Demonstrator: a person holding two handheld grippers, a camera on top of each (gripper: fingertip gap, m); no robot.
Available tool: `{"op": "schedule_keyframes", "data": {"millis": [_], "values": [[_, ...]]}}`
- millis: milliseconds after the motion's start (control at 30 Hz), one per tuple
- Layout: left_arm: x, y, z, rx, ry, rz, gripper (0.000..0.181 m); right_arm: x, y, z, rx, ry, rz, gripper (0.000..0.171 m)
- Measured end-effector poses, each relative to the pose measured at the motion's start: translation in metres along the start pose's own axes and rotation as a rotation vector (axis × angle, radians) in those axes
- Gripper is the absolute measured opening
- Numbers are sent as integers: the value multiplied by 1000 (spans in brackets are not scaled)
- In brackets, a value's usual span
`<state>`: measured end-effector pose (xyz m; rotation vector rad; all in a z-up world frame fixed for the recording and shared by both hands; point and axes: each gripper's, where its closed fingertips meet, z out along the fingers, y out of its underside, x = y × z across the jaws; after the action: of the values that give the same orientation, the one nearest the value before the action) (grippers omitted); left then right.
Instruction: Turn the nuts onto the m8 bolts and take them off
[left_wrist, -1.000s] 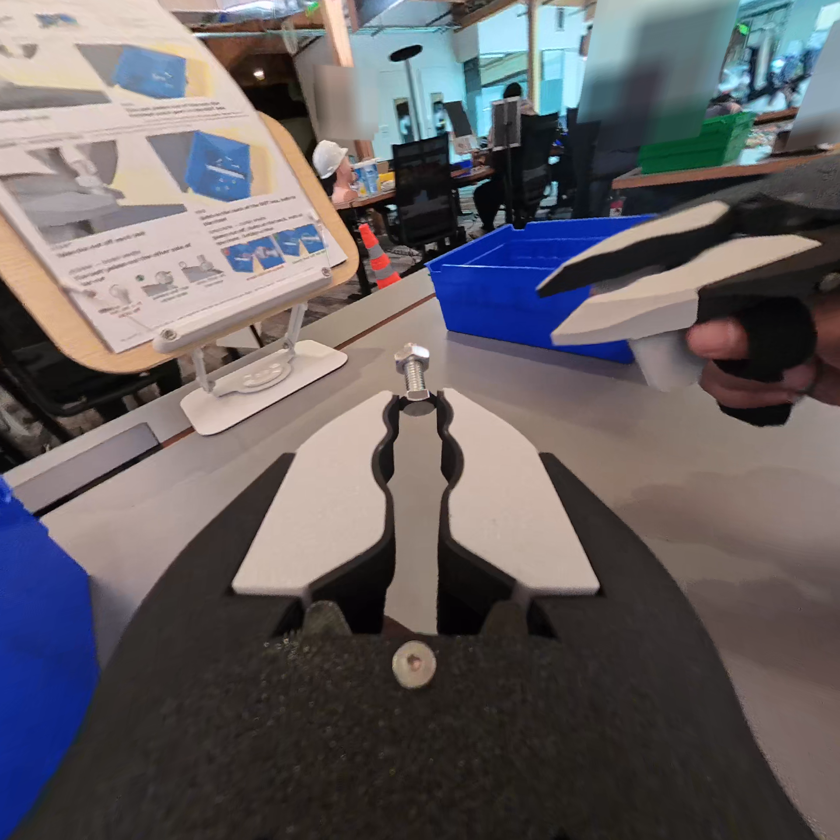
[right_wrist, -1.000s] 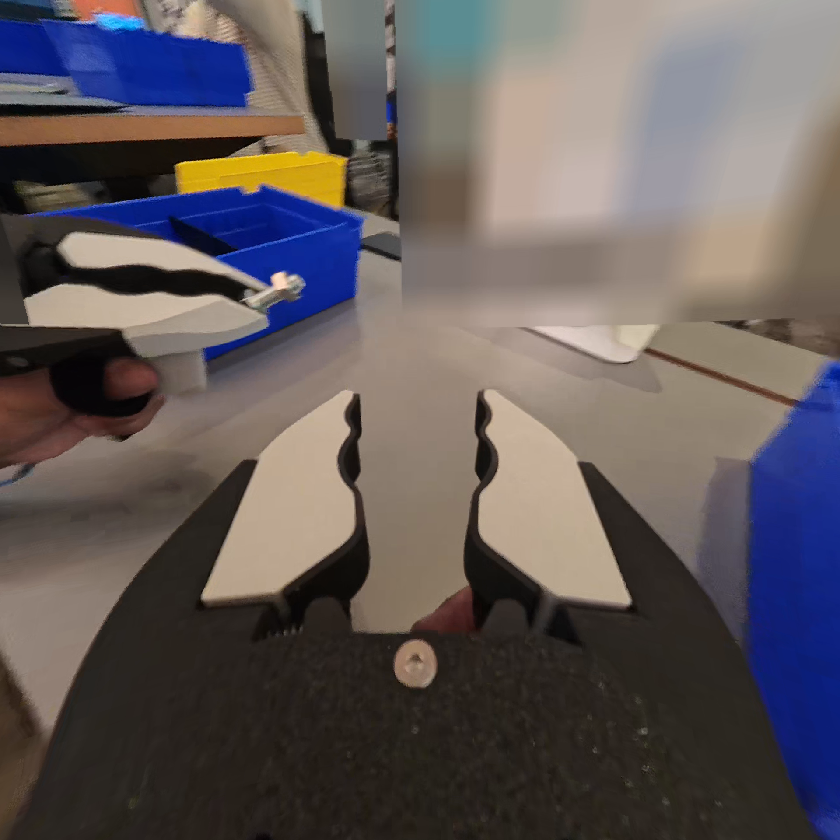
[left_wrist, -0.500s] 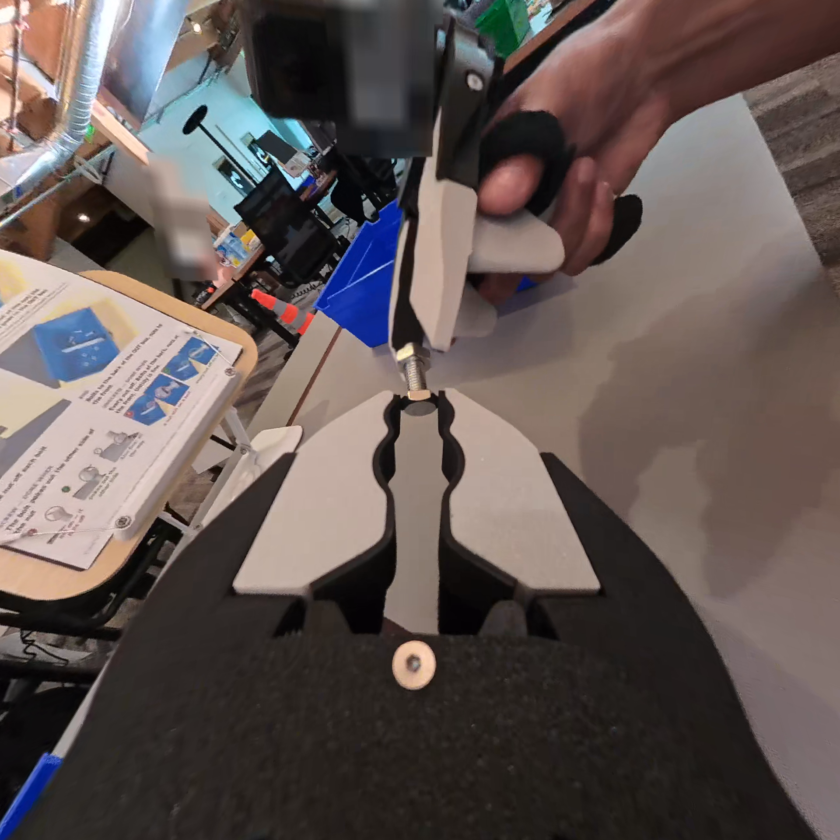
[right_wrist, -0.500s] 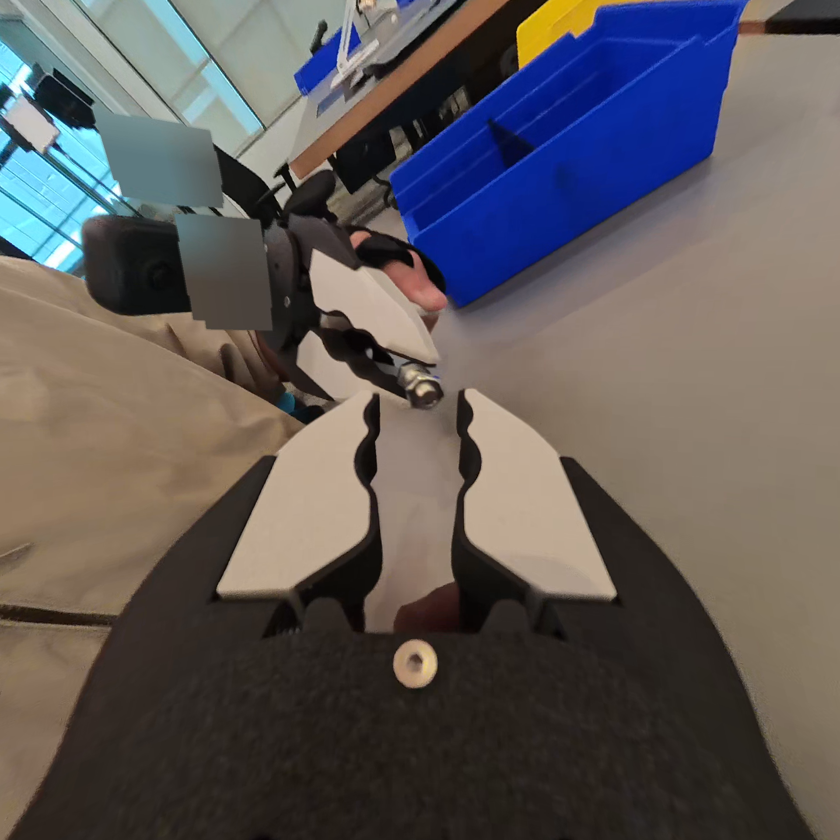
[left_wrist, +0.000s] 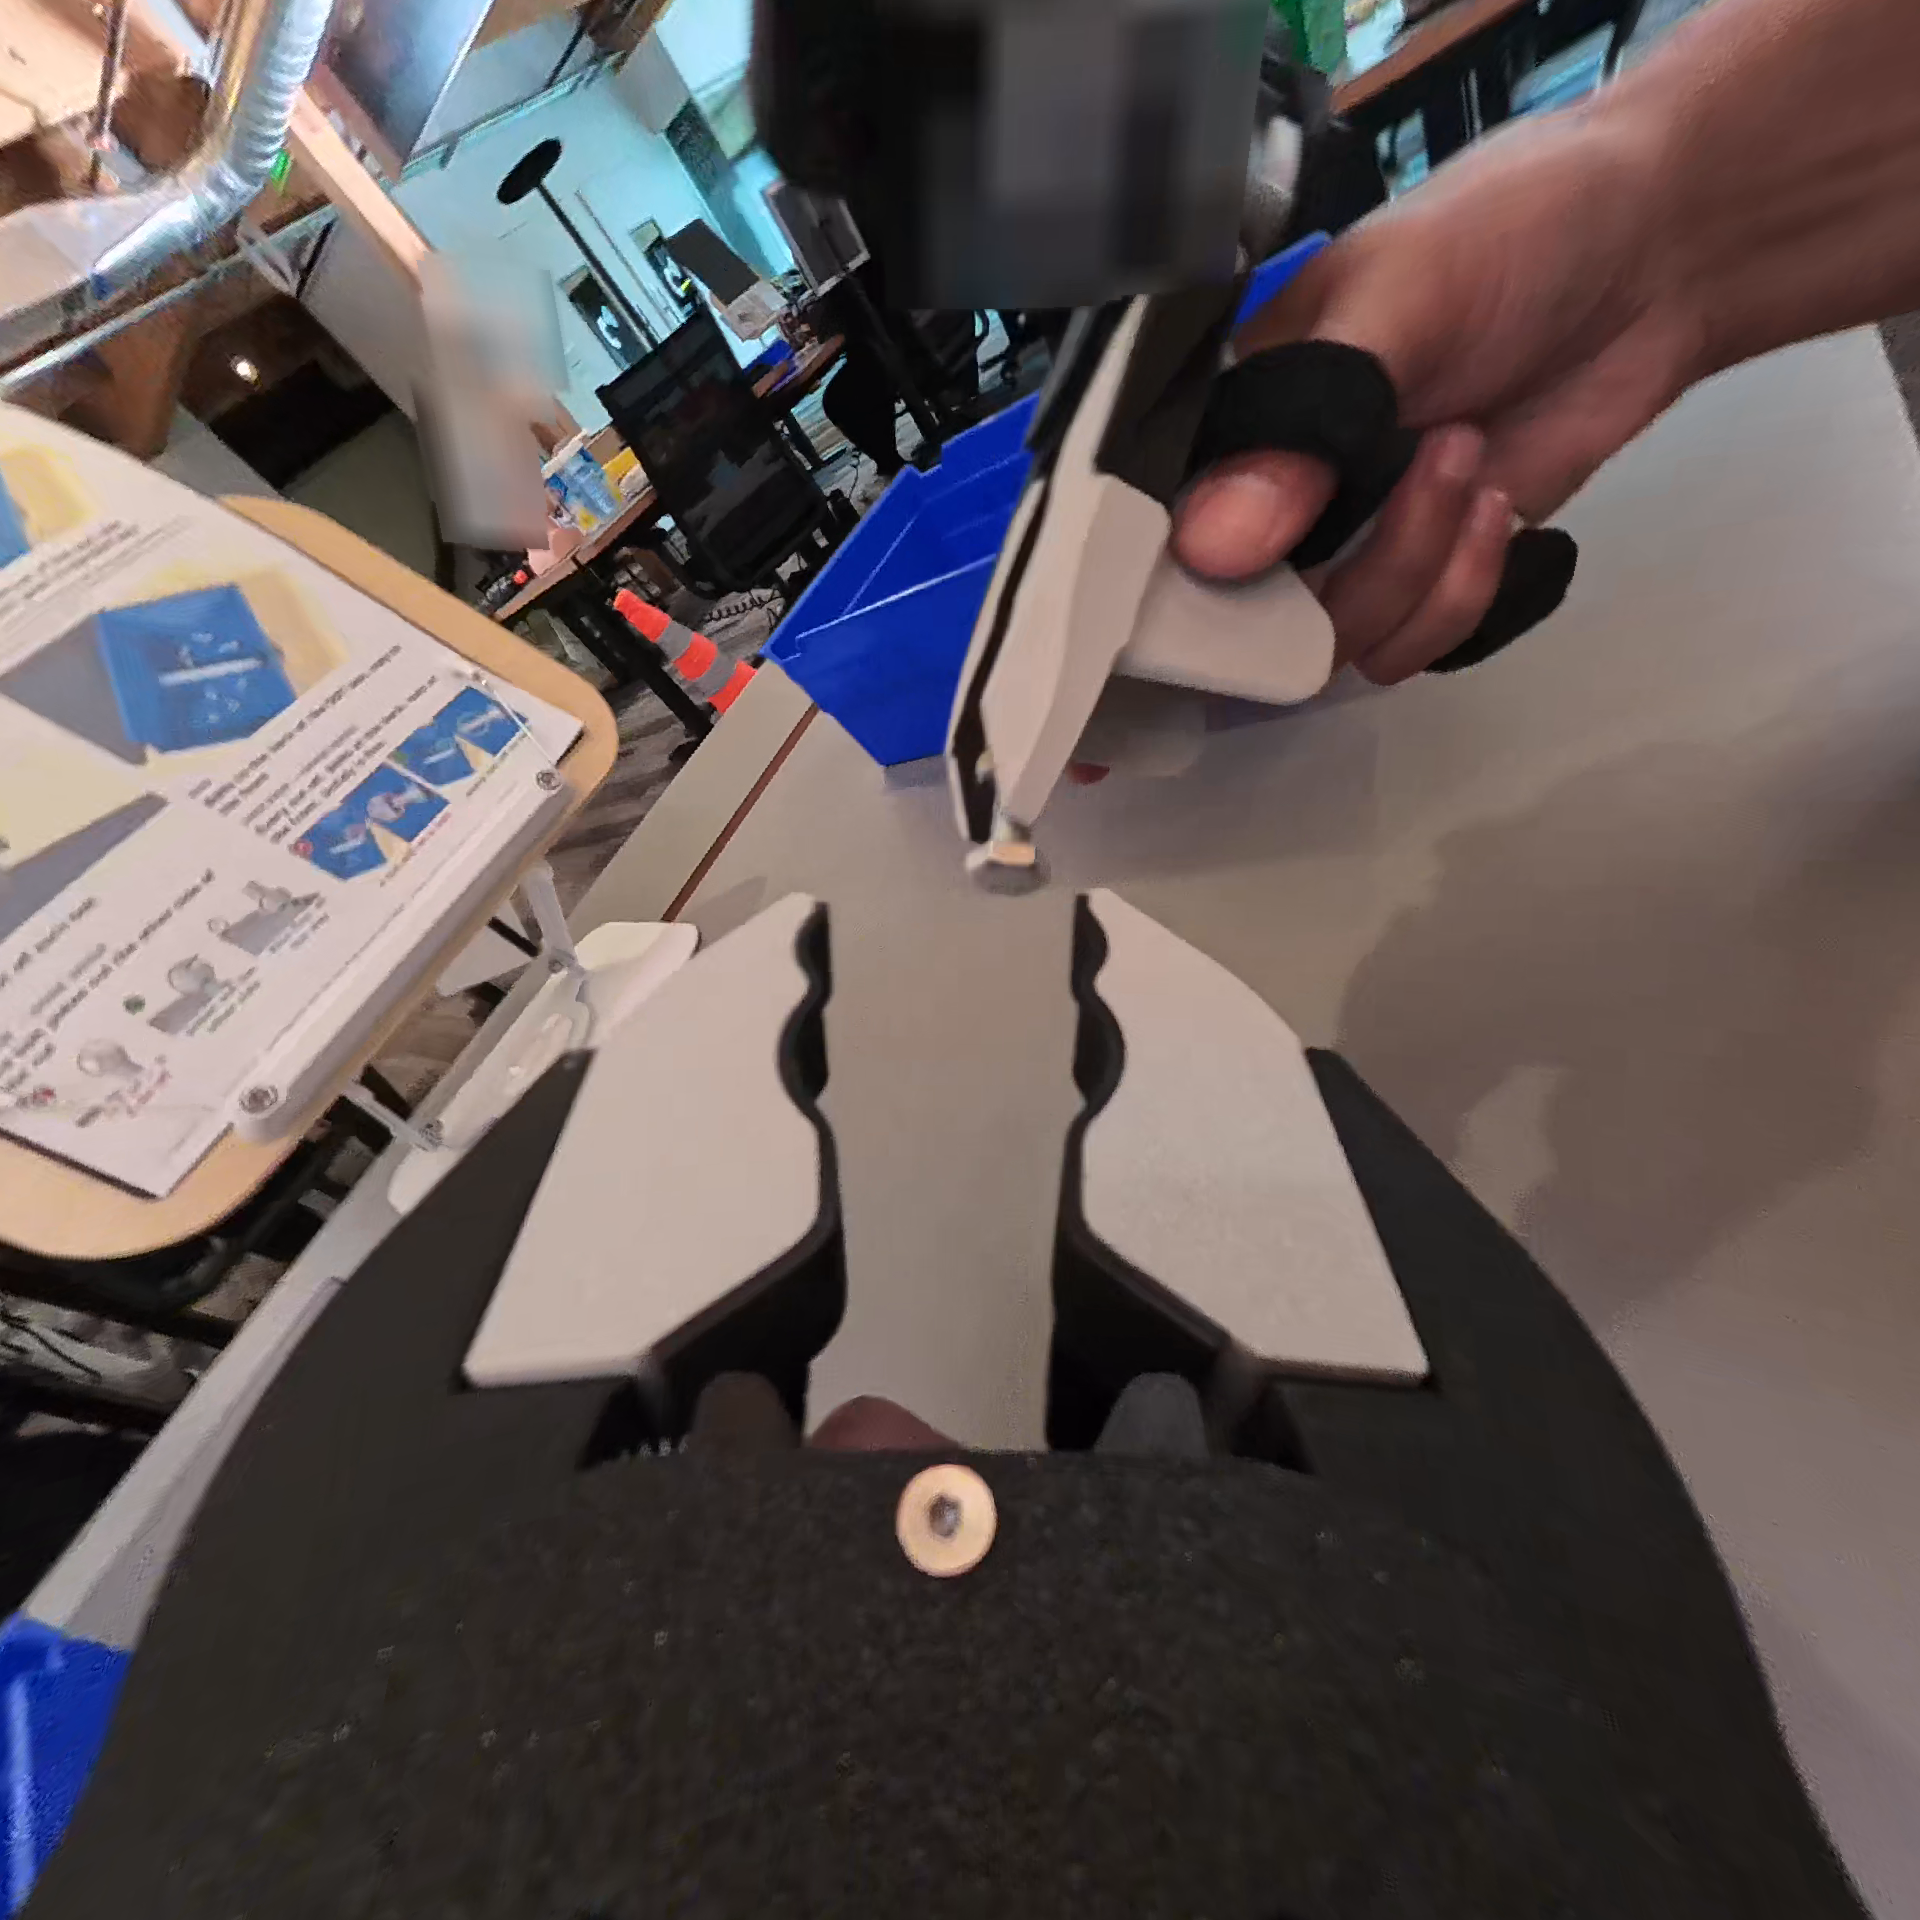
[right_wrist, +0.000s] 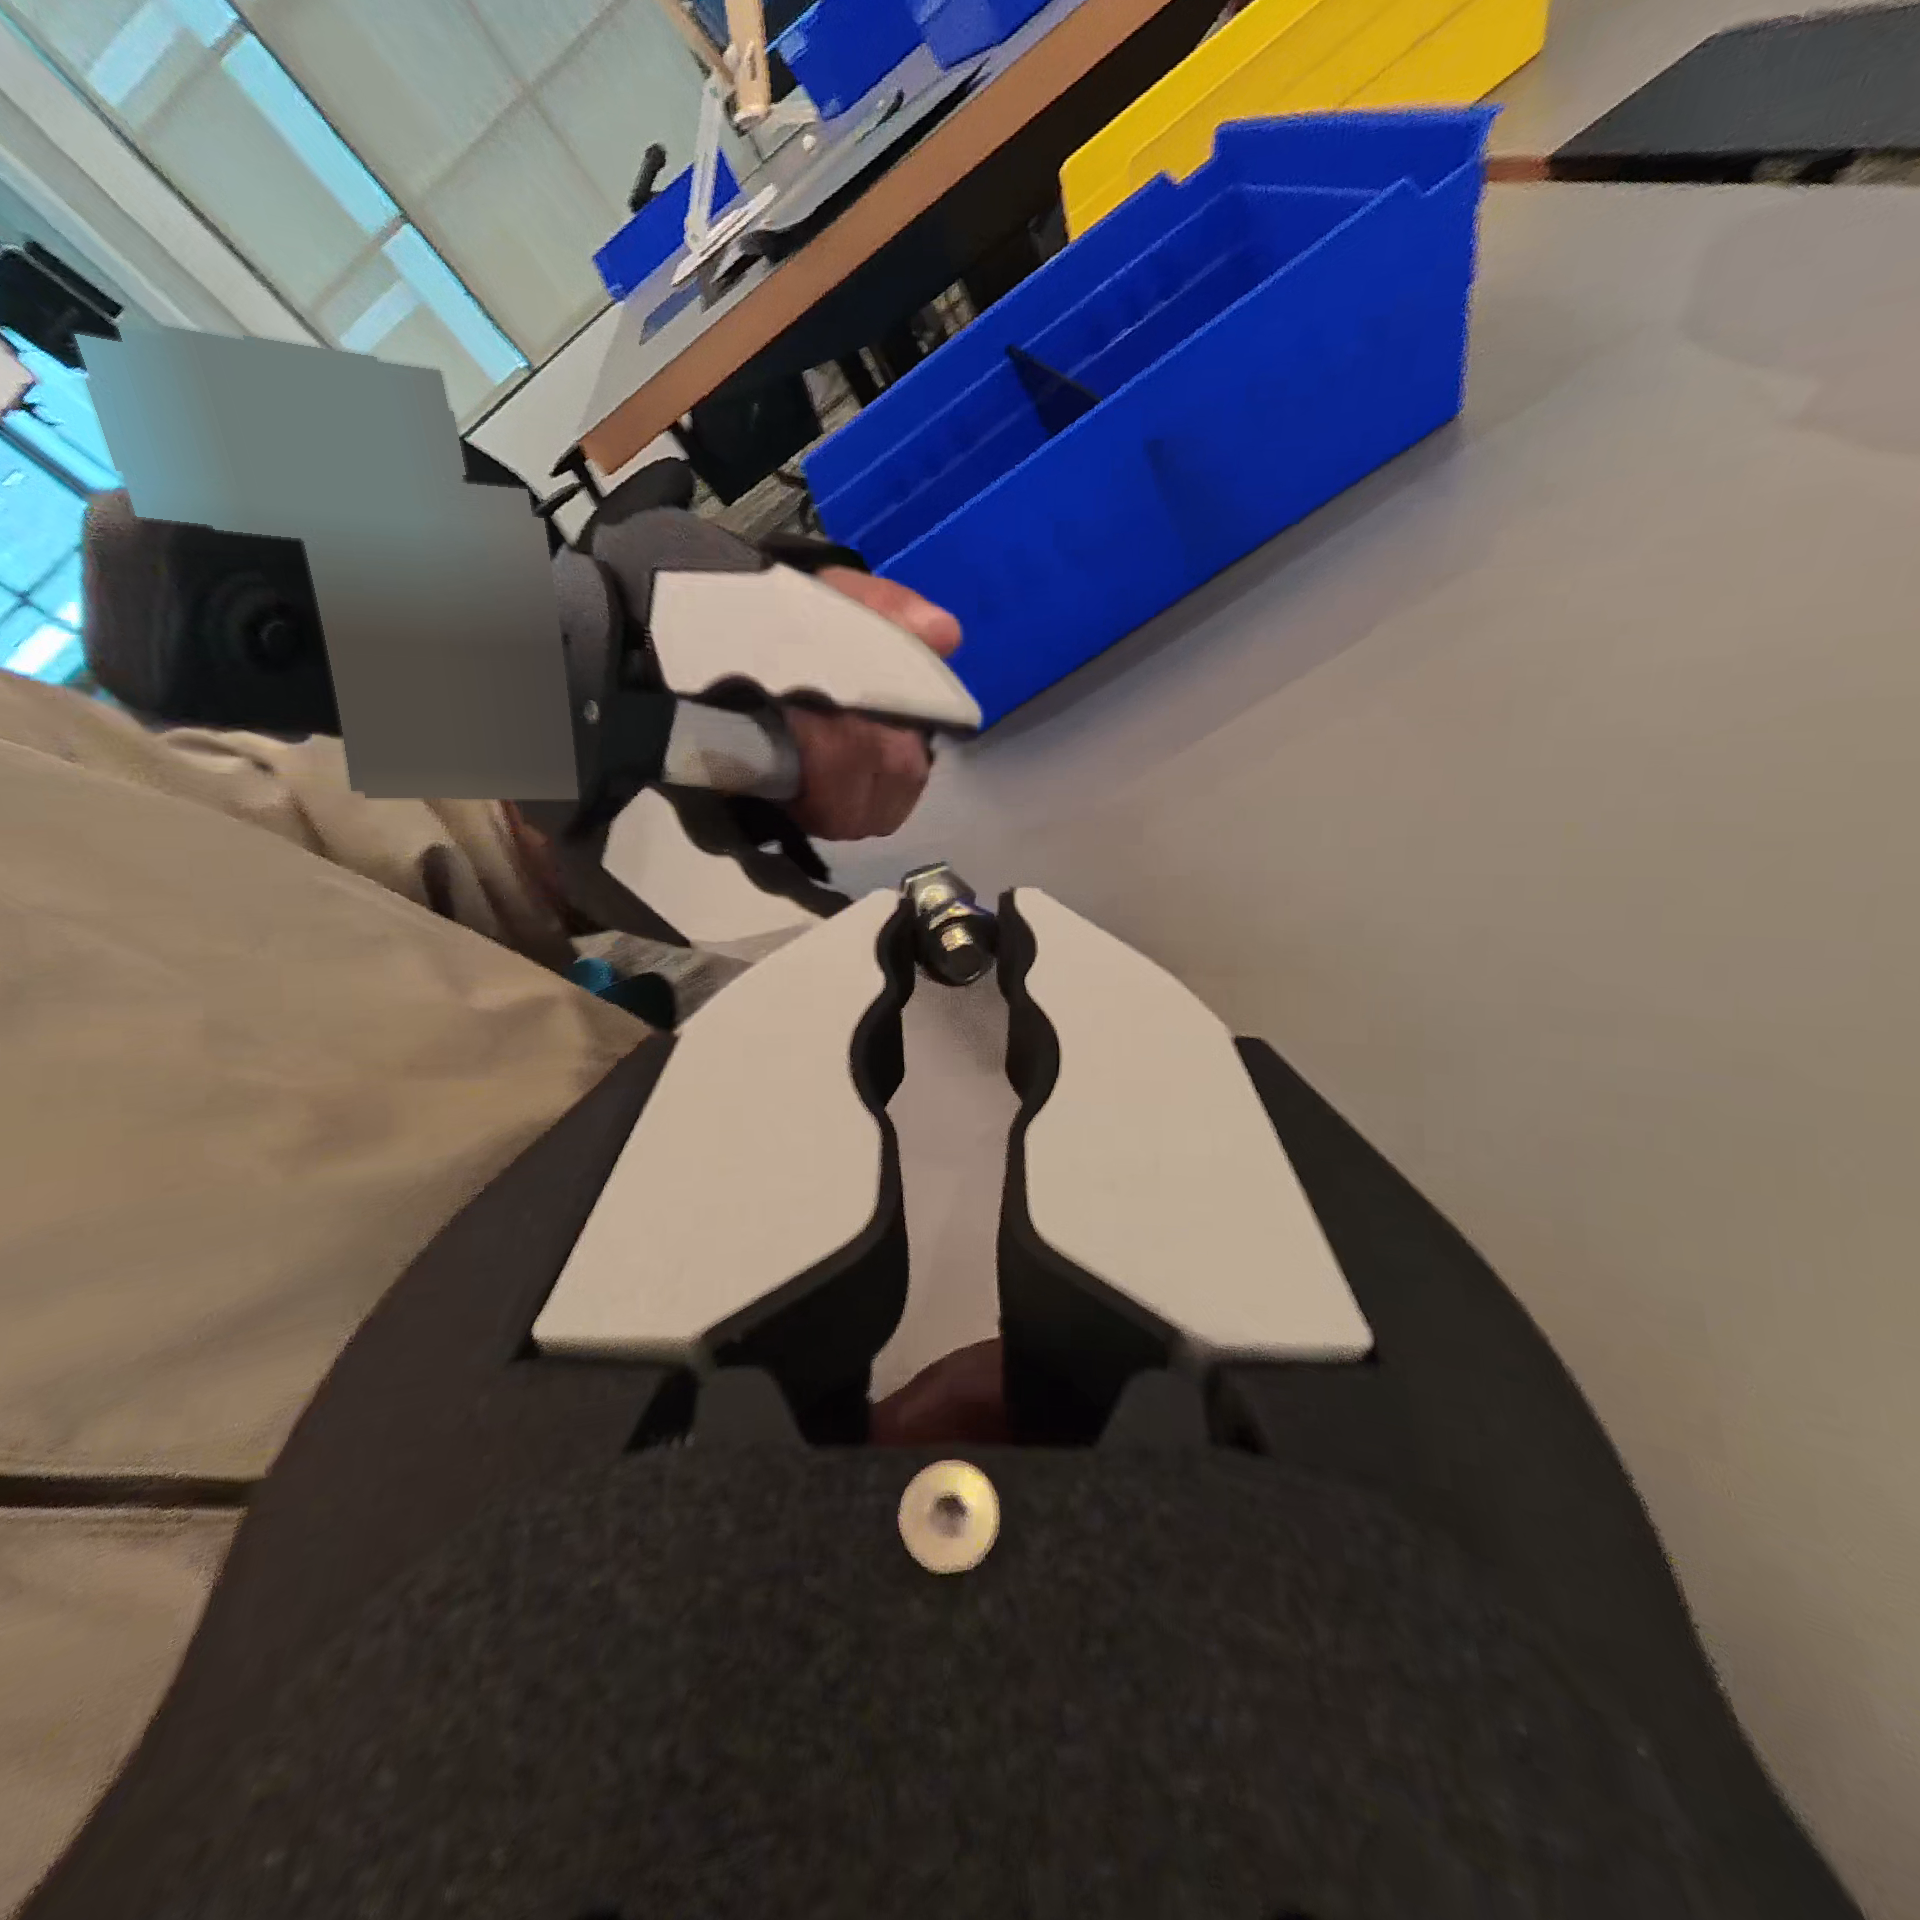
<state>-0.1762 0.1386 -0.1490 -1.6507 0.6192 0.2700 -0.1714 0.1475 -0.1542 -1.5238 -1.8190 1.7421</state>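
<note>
The bolt (right_wrist: 951, 930), a short silver fastener with a nut (right_wrist: 935, 891) threaded on it, is pinched between the tips of the right gripper (right_wrist: 948, 935), whose jaws are closed on it; bolt and nut hang in the air above the grey bench (right_wrist: 1558, 831). In the left wrist view the same bolt (left_wrist: 1004, 862) hangs head-down from the right gripper (left_wrist: 997, 821), which points steeply downward from the upper right, held by a hand (left_wrist: 1475, 416) with black finger straps. The left gripper (left_wrist: 948, 914) lies just near of the bolt without touching it, its jaws spread and holding nothing. In the right wrist view the left gripper (right_wrist: 883, 790) appears to the left, also spread. A blue bin (right_wrist: 1143, 457) with dividers stands on the far part of the bench, a yellow bin (right_wrist: 1299, 104) beyond it. An instruction sheet (left_wrist: 239, 831) on a tilted wooden stand (left_wrist: 540, 675) stands at the left edge, an orange cone (left_wrist: 686, 655) on the floor behind.
</note>
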Motion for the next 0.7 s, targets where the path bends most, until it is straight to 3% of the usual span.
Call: {"op": "schedule_keyframes", "data": {"millis": [100, 267, 367, 567, 700], "values": [[-13, 8, -1, -32, -43, -137, 62, 11, -5, -15, 67, 152, -99, 15], [-31, 41, -12, -40, -199, -451, 72, 32, -8, -49, 151, 605, -361, 15], [-37, 56, -22, 28, -287, -608, 76, 32, -2, -63, 203, 768, -408, 15], [-51, 63, -31, 63, -359, -630, 77, 35, -1, -96, 285, 902, -377, 15], [-46, 62, -29, 68, -328, -607, 75, 70, -25, -183, 277, 1097, -342, 15]]}}
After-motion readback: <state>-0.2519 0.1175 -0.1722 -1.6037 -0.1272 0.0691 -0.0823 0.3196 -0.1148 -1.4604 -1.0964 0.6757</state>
